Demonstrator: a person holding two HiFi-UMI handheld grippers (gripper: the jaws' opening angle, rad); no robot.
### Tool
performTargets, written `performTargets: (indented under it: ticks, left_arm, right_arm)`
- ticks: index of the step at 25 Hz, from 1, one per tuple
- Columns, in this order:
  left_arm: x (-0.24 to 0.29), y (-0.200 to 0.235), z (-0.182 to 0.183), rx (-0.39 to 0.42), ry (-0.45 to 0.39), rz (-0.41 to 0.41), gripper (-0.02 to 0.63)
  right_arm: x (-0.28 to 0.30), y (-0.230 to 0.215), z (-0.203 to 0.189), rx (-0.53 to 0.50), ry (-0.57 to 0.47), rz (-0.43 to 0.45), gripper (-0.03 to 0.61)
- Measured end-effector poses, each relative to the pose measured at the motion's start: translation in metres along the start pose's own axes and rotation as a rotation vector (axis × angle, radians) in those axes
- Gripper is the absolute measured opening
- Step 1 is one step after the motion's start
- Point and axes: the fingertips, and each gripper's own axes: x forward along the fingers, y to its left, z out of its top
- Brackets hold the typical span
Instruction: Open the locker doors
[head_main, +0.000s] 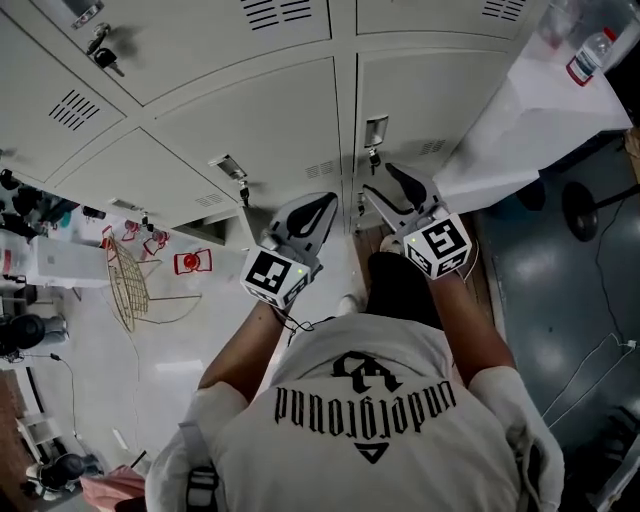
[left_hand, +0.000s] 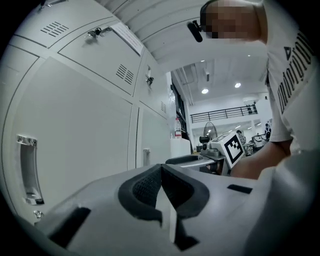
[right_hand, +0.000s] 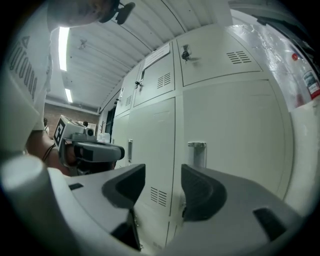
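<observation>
Right gripper view — shut locker doors (right_hand: 235, 125) mid-frame, right gripper (right_hand: 162, 186) spread and empty near a handle (right_hand: 197, 152); left gripper (left_hand: 161, 186) pinched together on nothing. Approach step, seemingly; next: lining up, clamping that handle.

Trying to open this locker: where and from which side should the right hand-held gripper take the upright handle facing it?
Take the handle by its upright bar, coming straight at the door front with the right hand-held gripper, open jaws either side. It is narrow, vertical and seems to stand off the door.
</observation>
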Motion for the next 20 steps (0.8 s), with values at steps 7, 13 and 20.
performTargets:
  ticks: [7,13,20]
  left_arm:
    - [0.021,0.021,0.000,-0.021,0.025,0.031,0.006]
    - [0.033,0.043,-0.010,-0.013,0.031,0.058,0.006]
    - [0.043,0.053,-0.013,-0.042,0.034,0.071,0.006]
  right_arm:
    - [0.036,-0.032,0.000,0.005,-0.014,0.017,0.232]
    - [0.058,-0.042,-0.003,0.008,-0.006,0.057,0.235]
    - [0.076,-0.041,-0.005,0.008,-0.007,0.109,0.236]
